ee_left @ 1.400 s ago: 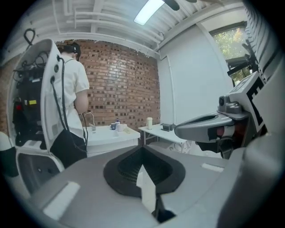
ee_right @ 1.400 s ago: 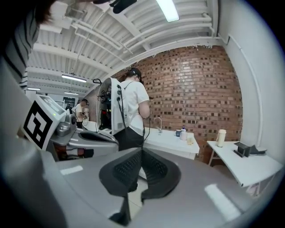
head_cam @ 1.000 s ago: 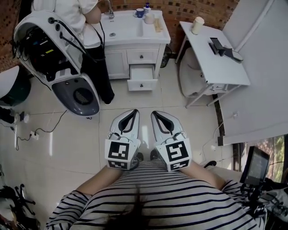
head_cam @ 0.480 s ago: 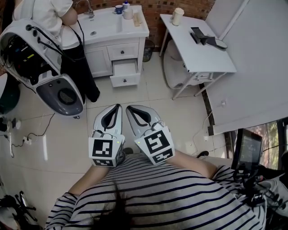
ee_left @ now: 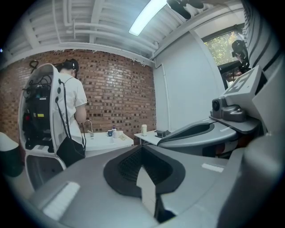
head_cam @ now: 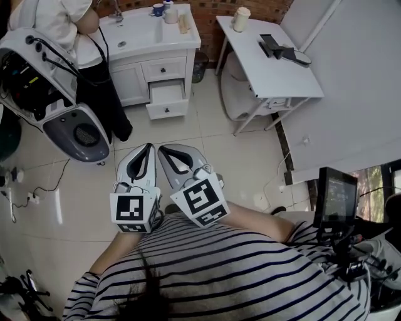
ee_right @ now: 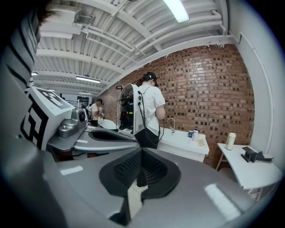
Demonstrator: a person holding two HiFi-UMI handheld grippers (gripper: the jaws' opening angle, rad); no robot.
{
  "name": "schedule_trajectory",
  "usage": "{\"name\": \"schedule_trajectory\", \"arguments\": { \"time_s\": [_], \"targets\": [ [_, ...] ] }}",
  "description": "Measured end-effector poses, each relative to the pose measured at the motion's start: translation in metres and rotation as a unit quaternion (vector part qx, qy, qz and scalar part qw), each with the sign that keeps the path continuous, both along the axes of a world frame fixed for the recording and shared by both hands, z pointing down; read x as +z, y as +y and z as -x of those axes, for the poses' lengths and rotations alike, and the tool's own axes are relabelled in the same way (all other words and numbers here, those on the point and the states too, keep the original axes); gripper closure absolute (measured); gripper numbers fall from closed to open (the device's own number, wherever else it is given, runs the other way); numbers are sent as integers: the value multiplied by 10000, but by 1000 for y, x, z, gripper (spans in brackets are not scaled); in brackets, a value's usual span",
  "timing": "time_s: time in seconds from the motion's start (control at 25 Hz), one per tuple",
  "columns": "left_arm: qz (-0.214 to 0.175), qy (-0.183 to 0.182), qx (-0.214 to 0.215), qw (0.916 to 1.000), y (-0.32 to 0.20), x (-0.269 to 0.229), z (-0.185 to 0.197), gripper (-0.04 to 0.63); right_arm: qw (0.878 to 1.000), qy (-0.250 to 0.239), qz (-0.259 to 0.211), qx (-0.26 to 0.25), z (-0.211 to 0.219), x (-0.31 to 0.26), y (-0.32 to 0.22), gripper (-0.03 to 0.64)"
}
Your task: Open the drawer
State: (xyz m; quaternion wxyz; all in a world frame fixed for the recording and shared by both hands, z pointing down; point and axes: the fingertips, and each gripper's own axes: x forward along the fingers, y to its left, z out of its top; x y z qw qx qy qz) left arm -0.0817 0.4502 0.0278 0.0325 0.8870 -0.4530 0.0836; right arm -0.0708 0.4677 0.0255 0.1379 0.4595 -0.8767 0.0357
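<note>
A white sink cabinet (head_cam: 135, 81) stands far off against the brick wall. Its lower middle drawer (head_cam: 166, 94) is pulled out, with its knobbed front (head_cam: 168, 110) facing me. The drawer above it (head_cam: 165, 68) is closed. My left gripper (head_cam: 148, 146) and right gripper (head_cam: 161, 150) hover side by side over the tiled floor close to my body, well short of the cabinet. Both are shut with nothing between the jaws. The left gripper view shows the cabinet (ee_left: 107, 140) beyond the closed jaws. The right gripper view shows the same cabinet (ee_right: 182, 144) in the distance.
A person in a white shirt (head_cam: 62, 19) stands at the cabinet's left side. A large white shell-shaped machine (head_cam: 50, 94) stands beside that person. A white table (head_cam: 266, 56) with a cup (head_cam: 240, 19) is at the right. A small screen on a stand (head_cam: 335, 200) is near my right elbow.
In the head view the cabinet, table and both grippers have slid towards the left of the picture. Both grippers stay shut and close together.
</note>
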Motion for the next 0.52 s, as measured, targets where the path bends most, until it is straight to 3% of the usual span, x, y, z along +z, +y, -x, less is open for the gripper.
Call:
{"name": "schedule_trajectory", "arguments": {
  "time_s": [0.52],
  "targets": [
    [254, 19, -104, 9996, -9, 9, 12, 581, 9997, 81, 164, -150, 14, 14, -9, 615]
  ]
}}
